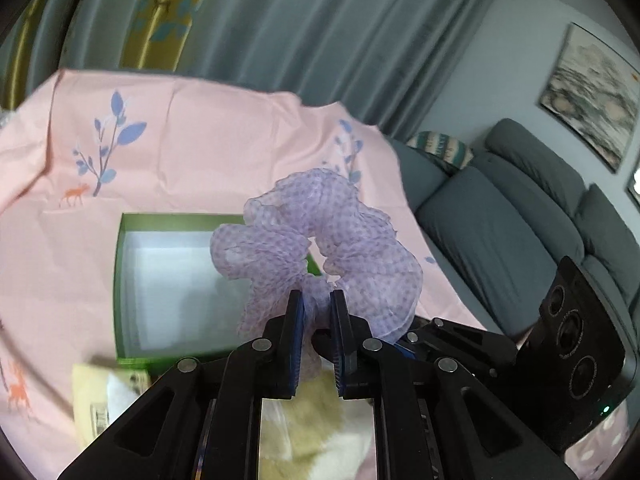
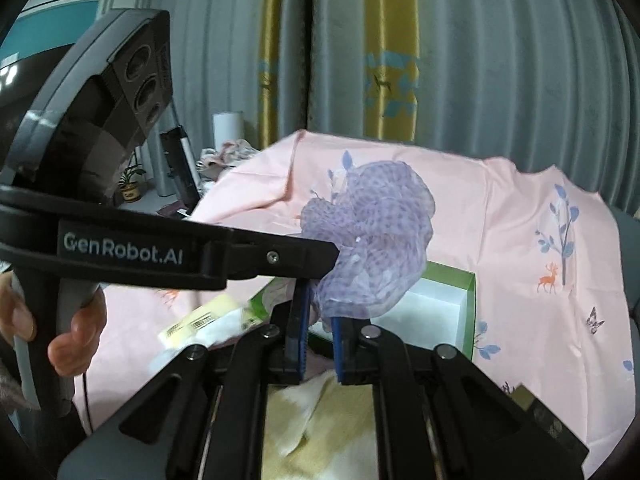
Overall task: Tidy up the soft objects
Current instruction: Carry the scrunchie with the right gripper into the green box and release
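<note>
I work over a pink cloth printed with blue leafy sprigs and small orange deer (image 1: 180, 152), spread across a table in a room with grey and yellow curtains (image 2: 500, 60). Nearest me, blurred below my fingers, lie cream and yellow soft pieces (image 1: 320, 432). My left gripper (image 1: 316, 300) is clamped on the lower edge of a lilac dotted gauze scrunchie (image 1: 320, 240), holding it in the air. My right gripper (image 2: 320, 312) has its blue-padded fingers nearly together at the scrunchie's bottom hem; I cannot tell whether they pinch it. Just beyond, under the scrunchie, sits an open green cardboard box with a white inside (image 1: 172, 280). Far right in the left view is a grey sofa (image 1: 520, 220) beneath a framed picture (image 1: 592, 92).
</note>
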Motion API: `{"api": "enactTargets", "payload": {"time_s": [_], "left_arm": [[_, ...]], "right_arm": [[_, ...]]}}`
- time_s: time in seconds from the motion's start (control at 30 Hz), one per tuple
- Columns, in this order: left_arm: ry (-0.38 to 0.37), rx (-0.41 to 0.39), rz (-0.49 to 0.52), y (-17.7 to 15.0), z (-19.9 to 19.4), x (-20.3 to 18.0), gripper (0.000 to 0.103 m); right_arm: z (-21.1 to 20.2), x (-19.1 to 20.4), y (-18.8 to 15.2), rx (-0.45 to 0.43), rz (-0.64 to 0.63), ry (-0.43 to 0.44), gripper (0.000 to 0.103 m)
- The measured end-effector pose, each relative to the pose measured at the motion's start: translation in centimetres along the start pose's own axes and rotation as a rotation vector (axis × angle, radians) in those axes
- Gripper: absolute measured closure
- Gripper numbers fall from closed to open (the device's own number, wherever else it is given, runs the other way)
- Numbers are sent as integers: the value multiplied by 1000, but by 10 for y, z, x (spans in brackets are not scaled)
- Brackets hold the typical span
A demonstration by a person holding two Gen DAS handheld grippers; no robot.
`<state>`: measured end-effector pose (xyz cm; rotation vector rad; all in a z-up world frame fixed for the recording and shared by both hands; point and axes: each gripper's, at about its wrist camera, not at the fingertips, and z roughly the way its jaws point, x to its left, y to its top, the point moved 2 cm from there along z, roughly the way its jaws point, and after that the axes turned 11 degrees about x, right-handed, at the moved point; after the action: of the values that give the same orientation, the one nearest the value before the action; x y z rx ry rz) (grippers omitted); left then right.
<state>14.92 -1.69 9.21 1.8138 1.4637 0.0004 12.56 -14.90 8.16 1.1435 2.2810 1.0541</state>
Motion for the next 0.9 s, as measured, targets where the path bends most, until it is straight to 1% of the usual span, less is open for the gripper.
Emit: {"api": "enactTargets", "payload": {"time_s": [0.1, 0.17, 0.27, 0.33, 0.37, 0.4, 0.43, 0.47, 0.5, 0.53, 0.57, 0.6, 0.63, 0.7, 0.77, 0.8, 0.87, 0.9], "left_arm": [[19, 51, -53, 20, 25, 22, 91], [47, 93, -88, 27, 44, 38, 91], [104, 151, -108, 30, 68, 54, 91], [134, 185, -123, 31, 80, 61, 91], [149, 202, -137, 32, 84, 65, 91], [162, 230, -161, 31, 91, 72, 91], [173, 243, -178, 31, 94, 77, 89], [191, 255, -194, 33, 96, 81, 88], [212, 267, -208, 32, 98, 85, 80], [224, 268, -218, 32, 96, 88, 60], [229, 262, -225, 31, 93, 90, 45], [235, 247, -232, 31, 87, 93, 15], [237, 225, -233, 30, 81, 93, 4], [250, 193, -230, 31, 68, 93, 4], [253, 180, -227, 30, 58, 93, 4], [264, 159, -219, 28, 48, 91, 4], [280, 133, -201, 25, 34, 87, 4], [285, 121, -195, 24, 29, 85, 4]], "right_arm": [[34, -13, 9, 56, 35, -1, 91], [59, -21, 10, 115, 76, 10, 91], [94, -28, 9, 210, 121, 7, 90], [114, -29, 7, 271, 132, -19, 88], [121, -30, 6, 294, 136, -29, 86], [127, -30, 4, 321, 142, -42, 79], [131, -31, 2, 337, 149, -60, 67], [131, -33, 0, 341, 152, -77, 61], [129, -35, -1, 338, 155, -97, 53], [126, -37, -1, 329, 158, -105, 47], [120, -39, -2, 316, 165, -108, 45], [114, -41, -2, 308, 174, -112, 43], [112, -43, -1, 303, 180, -114, 42], [95, -47, -5, 280, 190, -121, 39], [80, -48, -6, 255, 194, -120, 34], [73, -48, -8, 242, 194, -120, 31], [56, -47, -11, 215, 191, -120, 29], [46, -45, -15, 203, 190, -120, 26]]}}
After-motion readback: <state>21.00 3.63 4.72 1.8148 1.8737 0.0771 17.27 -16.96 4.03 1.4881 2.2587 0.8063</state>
